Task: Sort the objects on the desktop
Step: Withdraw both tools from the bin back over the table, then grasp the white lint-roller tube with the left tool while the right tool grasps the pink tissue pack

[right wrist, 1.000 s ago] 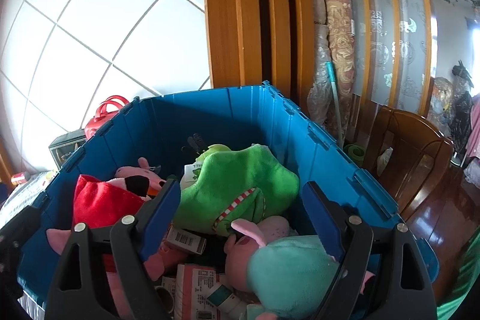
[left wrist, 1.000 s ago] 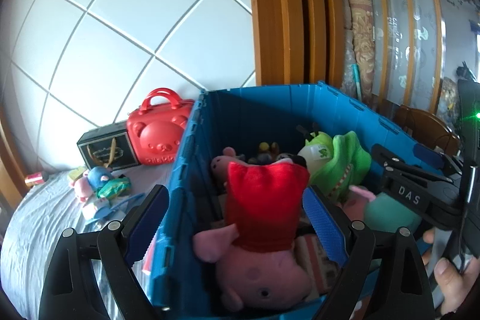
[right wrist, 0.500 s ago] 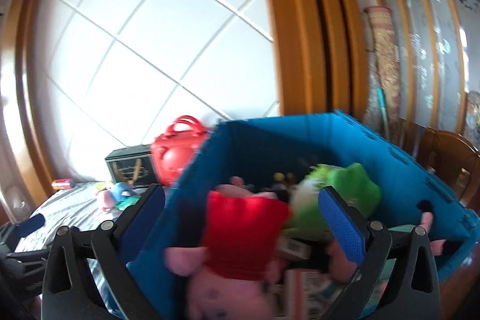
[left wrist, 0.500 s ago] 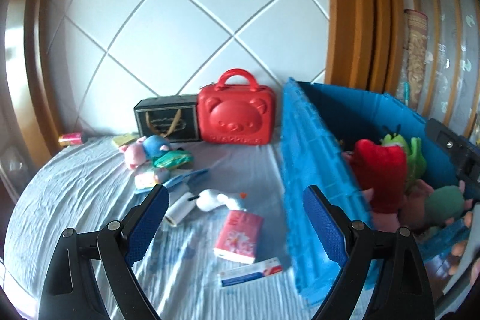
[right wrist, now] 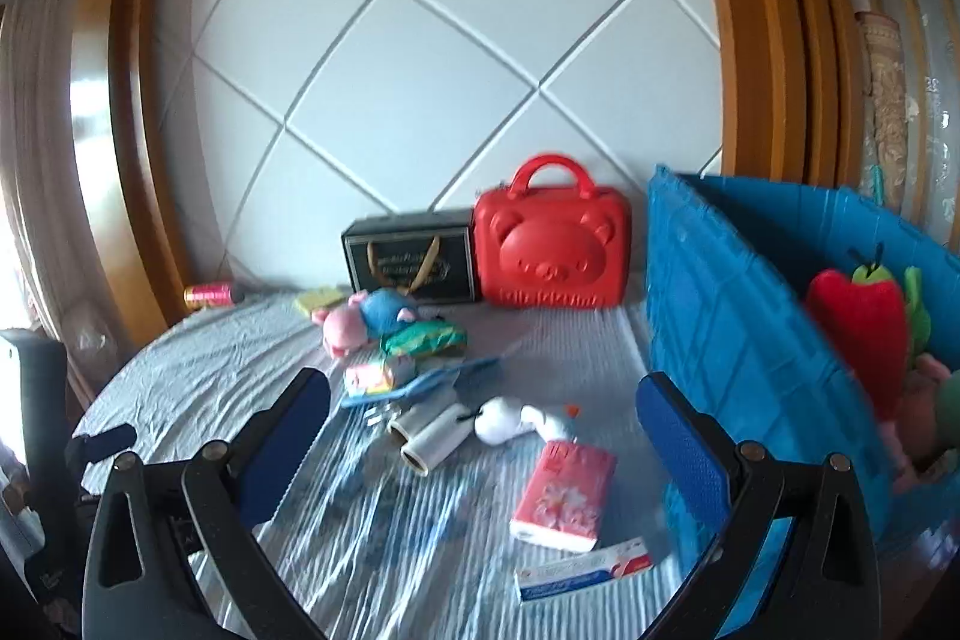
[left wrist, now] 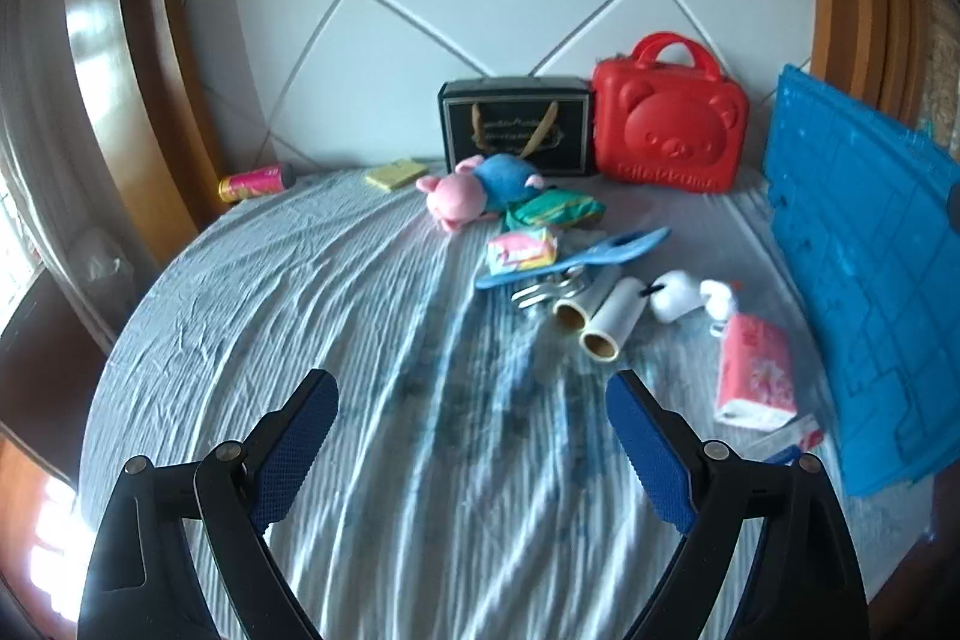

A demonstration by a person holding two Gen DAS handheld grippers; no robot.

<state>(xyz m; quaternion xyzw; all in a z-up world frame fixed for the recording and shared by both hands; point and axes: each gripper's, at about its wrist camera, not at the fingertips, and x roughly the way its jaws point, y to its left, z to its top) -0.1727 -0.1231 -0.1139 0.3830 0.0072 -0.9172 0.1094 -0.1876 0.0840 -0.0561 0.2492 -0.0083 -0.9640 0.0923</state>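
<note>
Loose objects lie on a table under a blue-grey cloth (left wrist: 336, 292): a pink and blue plush pig (left wrist: 474, 187) (right wrist: 372, 316), a green packet (left wrist: 552, 211), two white rolls (left wrist: 600, 316) (right wrist: 429, 433), a white gadget (left wrist: 678, 295) and a red tissue pack (left wrist: 756, 376) (right wrist: 564, 496). A blue crate (left wrist: 864, 280) (right wrist: 738, 328) on the right holds plush toys (right wrist: 858, 334). My left gripper (left wrist: 471, 388) hangs open over bare cloth, short of the rolls. My right gripper (right wrist: 483, 388) is open and empty, above the rolls and tissue pack.
A red bear-faced case (left wrist: 669, 124) and a black gift box (left wrist: 516, 127) stand against the white tiled wall. A pink can (left wrist: 252, 181) and a yellow pad (left wrist: 396, 173) lie at the back left. A small flat box (right wrist: 582, 568) lies beside the crate.
Both grippers swung left, from over the toys in the crate to the cluttered tabletop. The right jaws spread a little wider. Neither holds anything.
</note>
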